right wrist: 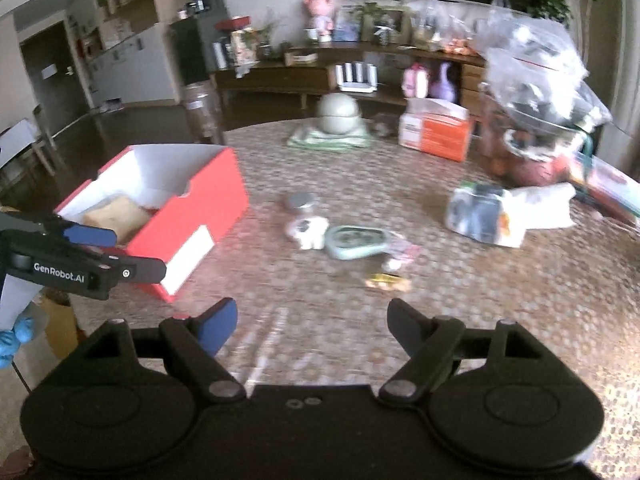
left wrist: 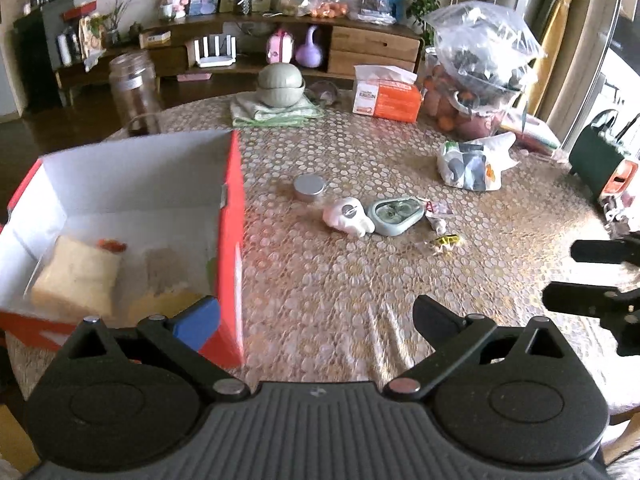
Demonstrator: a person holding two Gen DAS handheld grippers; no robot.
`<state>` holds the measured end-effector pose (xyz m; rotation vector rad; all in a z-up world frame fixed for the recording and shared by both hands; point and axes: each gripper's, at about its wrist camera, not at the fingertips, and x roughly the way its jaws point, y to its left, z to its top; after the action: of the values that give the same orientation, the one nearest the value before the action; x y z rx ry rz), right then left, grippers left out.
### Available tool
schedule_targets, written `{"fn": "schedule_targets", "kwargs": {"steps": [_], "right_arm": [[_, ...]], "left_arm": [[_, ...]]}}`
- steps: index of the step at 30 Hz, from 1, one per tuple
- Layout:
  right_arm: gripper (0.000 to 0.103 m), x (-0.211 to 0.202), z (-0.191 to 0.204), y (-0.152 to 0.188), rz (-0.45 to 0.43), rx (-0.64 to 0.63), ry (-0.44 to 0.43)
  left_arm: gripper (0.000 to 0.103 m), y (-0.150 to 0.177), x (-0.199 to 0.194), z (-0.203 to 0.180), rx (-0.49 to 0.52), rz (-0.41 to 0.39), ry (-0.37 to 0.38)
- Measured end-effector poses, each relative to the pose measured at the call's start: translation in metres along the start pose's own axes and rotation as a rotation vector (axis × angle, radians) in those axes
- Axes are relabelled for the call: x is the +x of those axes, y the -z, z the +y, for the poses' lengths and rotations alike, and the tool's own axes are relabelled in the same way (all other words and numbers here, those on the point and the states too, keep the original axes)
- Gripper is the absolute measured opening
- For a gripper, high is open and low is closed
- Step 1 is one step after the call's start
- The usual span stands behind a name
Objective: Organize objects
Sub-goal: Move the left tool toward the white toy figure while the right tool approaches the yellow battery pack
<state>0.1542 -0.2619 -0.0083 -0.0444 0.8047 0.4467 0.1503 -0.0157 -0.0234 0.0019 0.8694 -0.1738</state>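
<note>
The left hand-held gripper (left wrist: 316, 316) hangs nearest the camera with its jaws spread wide and nothing between them, its blue-padded finger (left wrist: 200, 320) overlapping the near corner of the red cardboard box (left wrist: 232, 216). The right hand-held gripper (right wrist: 310, 326) is likewise released and empty over bare patterned surface (left wrist: 340, 288); its black fingers also show at the right edge of the left wrist view. The open box sits on the left part of the surface and holds a pale yellowish packet (left wrist: 76, 280) lying against its near left side, with something small and orange just behind it. Further out, near the middle of the surface, the loose things lie in a cluster: a small yellow wrapped item (left wrist: 446, 242) nearest, then a white tooth-shaped figure (left wrist: 348, 218) touching a pale green teardrop-shaped case (left wrist: 394, 214), a small wrapper just right of the case, and a round silver tin (left wrist: 309, 187) just behind the figure. To the right lies a knotted white plastic bag (left wrist: 472, 164). At the far edge stand a grey-green lidded bowl (left wrist: 280, 84) on a folded cloth, an orange tissue box (left wrist: 386, 96) and a large clear bag of dark items (left wrist: 480, 48).
</note>
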Motion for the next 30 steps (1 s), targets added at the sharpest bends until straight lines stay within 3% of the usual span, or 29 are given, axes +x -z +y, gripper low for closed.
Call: {"fn": "schedule_targets", "kwargs": {"steps": [6, 17, 27, 30], "right_arm": [[0.082, 0.012, -0.024, 0.005, 0.021, 0.014, 0.022], [0.082, 0.053, -0.044, 0.004, 0.081, 0.007, 0.023], [0.082, 0.096, -0.055, -0.003, 0.126, 0.017, 0.021], [0.082, 0.108, -0.056, -0.005, 0.132, 0.029, 0.017]], "left_arm": [[0.103, -0.018, 0.032, -0.025, 0.057, -0.010, -0.020], [0.103, -0.044, 0.100, -0.038, 0.034, 0.015, -0.080], [0.103, -0.078, 0.159, -0.029, -0.092, 0.083, -0.117], [0.103, -0.083, 0.176, -0.018, -0.171, 0.119, -0.134]]}}
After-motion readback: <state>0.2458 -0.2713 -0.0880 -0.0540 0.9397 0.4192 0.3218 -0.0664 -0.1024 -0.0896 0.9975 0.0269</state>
